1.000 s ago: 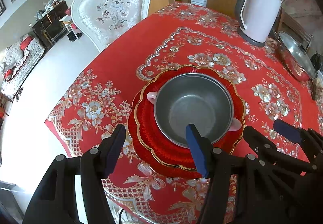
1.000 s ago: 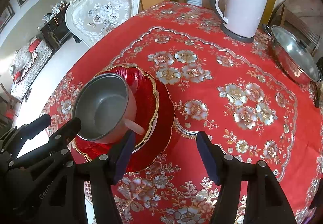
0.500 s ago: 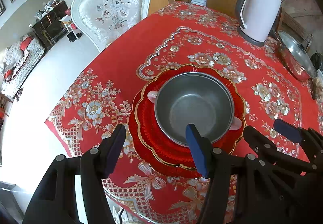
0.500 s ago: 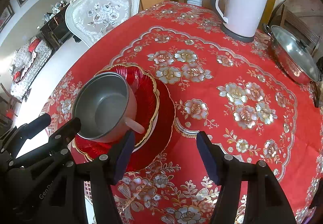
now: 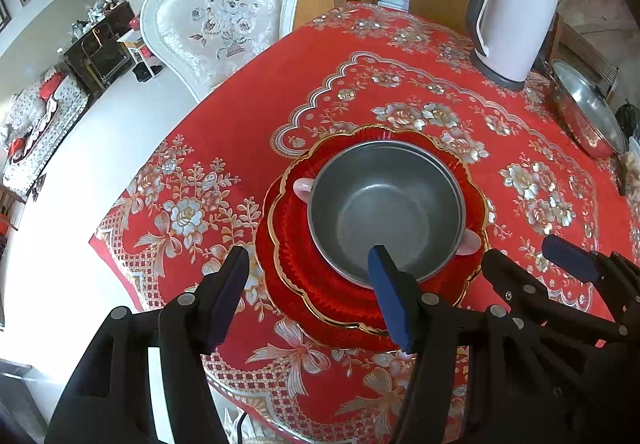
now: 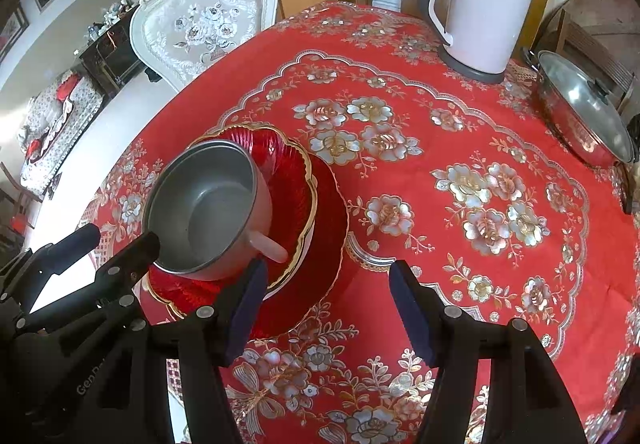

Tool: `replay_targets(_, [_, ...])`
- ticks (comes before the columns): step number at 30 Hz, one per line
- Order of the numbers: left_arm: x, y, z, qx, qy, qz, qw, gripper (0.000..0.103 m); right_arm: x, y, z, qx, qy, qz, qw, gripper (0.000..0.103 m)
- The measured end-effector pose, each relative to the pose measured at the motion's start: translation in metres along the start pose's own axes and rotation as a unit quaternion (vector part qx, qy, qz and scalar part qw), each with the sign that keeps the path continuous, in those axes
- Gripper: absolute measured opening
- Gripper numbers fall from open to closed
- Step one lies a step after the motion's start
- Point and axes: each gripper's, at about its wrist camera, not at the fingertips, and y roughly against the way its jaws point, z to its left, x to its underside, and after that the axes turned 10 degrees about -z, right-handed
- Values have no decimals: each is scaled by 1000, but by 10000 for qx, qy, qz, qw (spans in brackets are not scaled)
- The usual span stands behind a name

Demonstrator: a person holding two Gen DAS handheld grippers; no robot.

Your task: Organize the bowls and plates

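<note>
Tablecloth (image 6: 420, 92): red, with silver-and-gold flower clusters, bows and scalloped borders.
Lower plate (image 6: 332, 228): plain deep red.
Upper plate (image 5: 472, 180): ribbed red, wavy gold rim, white underside seen in the right wrist view.
Bowl (image 5: 386, 210): dull grey metal inside, pale pink outer wall and side handles.
Kettle (image 5: 516, 24): pale pink body, grey handle, lid and base.
Pot (image 6: 580, 112): shiny steel, glass lid.
Chair (image 5: 224, 28): white carved frame, white floral upholstery.
Gripper fingers (image 5: 390, 296): dark blue pads on black frames.
</note>
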Motion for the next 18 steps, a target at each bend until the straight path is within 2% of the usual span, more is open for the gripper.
replay_targets(18, [-5,5,2,49,-61,-286,9996,61,0,0,1,-34,-21,-27,10000,65])
